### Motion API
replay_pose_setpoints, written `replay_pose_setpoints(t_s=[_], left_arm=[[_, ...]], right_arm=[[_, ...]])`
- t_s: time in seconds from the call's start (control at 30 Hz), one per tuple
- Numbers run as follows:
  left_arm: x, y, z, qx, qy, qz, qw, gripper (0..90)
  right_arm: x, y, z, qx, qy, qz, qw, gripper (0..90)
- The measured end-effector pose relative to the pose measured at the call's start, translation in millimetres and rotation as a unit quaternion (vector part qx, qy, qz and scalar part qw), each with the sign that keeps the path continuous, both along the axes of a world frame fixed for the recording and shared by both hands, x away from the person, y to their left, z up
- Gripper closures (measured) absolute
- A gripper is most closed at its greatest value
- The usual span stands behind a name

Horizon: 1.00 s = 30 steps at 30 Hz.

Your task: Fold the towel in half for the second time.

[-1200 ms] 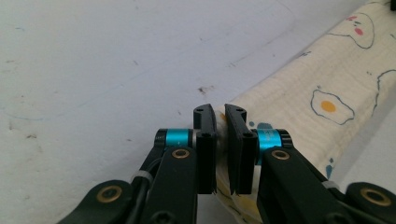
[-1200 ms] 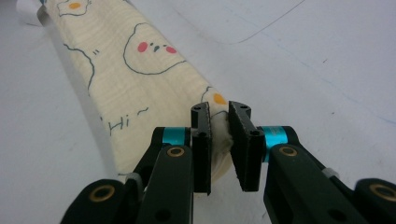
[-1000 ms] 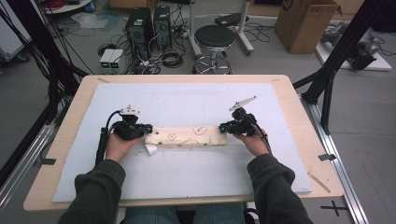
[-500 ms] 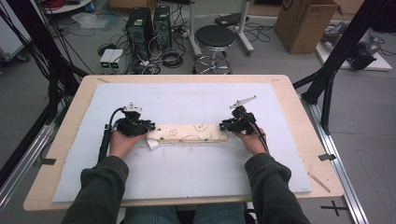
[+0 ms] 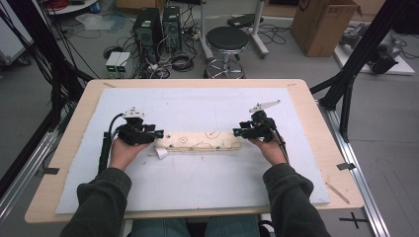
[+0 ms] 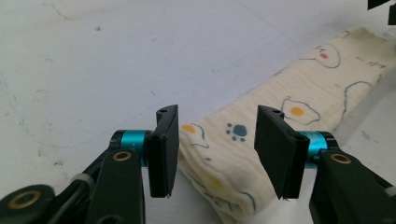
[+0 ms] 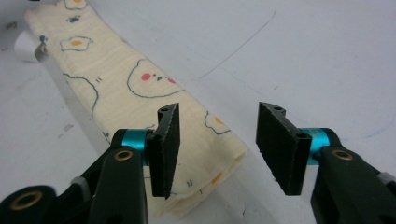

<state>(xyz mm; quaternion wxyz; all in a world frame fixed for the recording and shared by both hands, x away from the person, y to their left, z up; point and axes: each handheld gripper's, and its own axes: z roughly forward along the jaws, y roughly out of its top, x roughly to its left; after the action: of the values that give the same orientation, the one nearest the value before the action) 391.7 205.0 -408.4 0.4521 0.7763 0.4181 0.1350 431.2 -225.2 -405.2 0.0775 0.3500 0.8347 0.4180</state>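
Observation:
A cream cloth (image 5: pixel 197 141) printed with fried eggs lies folded into a long narrow strip across the white mat (image 5: pixel 197 187). My left gripper (image 5: pixel 157 134) is at its left end and my right gripper (image 5: pixel 237 132) at its right end. In the left gripper view the left gripper (image 6: pixel 217 149) is open, its jaws having just been opening, with the cloth's end (image 6: pixel 224 154) lying loose between the pads. In the right gripper view the right gripper (image 7: pixel 217 147) is also open after just opening. The cloth (image 7: pixel 116 79) ends between its jaws, nearer the left pad.
A small white label (image 5: pixel 161 153) sticks out at the cloth's left end. The mat covers most of the wooden table (image 5: pixel 316 113). Beyond the far edge stand a black stool (image 5: pixel 227 39), computer towers (image 5: pixel 158 24) and a cardboard box (image 5: pixel 321 24).
Both hands stay at the cloth's ends and the cloth lies where it was. The jaws of both grippers stand wider apart than before.

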Motion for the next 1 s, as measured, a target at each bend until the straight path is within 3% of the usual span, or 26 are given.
replay_pose_setpoints(t_s=[0.23, 0.63, 0.7, 1.0], left_arm=[[-8.2, -0.7, 7.9, -0.001, -0.001, -0.018, 0.9998, 46.5], [-18.0, 1.9, 18.2, -0.006, -0.014, -0.025, 0.9996, 41.0], [-20.0, 2.1, 19.3, -0.006, -0.015, -0.026, 0.9995, 40.6], [-24.5, 1.6, 21.7, -0.001, -0.022, -0.031, 0.9993, 38.5]], right_arm=[[-7.1, -4.2, 8.1, 0.013, -0.007, -0.008, 0.9999, 39.2], [-12.3, -13.4, 18.2, 0.034, -0.011, -0.026, 0.999, 29.8], [-12.8, -13.8, 19.2, 0.034, -0.02, -0.025, 0.9989, 28.1], [-14.5, -10.6, 18.8, 0.026, -0.017, -0.03, 0.9991, 21.8]])
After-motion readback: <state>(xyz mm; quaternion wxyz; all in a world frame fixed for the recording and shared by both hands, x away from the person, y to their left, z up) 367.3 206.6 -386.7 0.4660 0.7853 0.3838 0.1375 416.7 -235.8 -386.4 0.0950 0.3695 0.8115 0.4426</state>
